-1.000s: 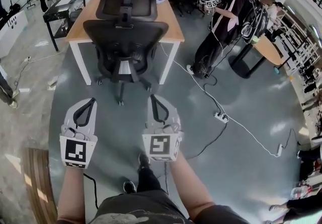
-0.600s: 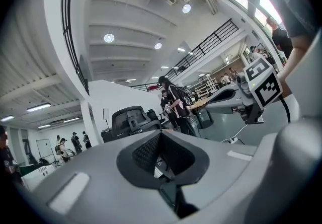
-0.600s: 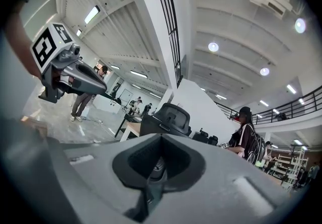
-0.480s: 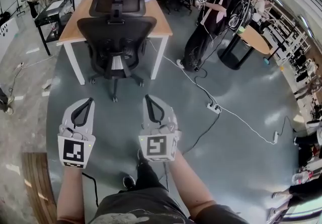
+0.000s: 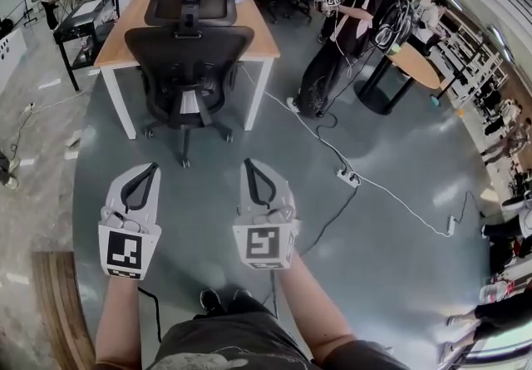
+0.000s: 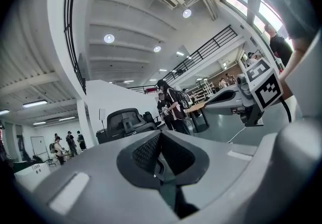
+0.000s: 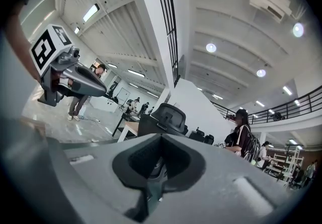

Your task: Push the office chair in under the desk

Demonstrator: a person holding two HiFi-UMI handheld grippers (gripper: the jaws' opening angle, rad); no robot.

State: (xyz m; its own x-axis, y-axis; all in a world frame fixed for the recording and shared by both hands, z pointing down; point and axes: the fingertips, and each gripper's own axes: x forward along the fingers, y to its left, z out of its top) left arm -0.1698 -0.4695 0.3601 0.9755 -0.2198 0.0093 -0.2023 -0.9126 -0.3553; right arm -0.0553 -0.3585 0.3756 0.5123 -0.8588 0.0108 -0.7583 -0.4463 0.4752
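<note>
Both left claw (image 5: 153, 167) and right claw (image 5: 248, 163) are held clenched, empty, short of the office chair (image 5: 189, 52) at the tabletop's (image 5: 261, 37) near edge; pushed off-centre, it could be spun askew.

No words, numbers, brand names or signs can be read anywhere. The only printed marks are black-and-white square code patterns: one on the left cube (image 5: 129, 249) of the left gripper (image 5: 151, 169), one on the right cube (image 5: 264, 245) of the right gripper (image 5: 250, 164).
</note>
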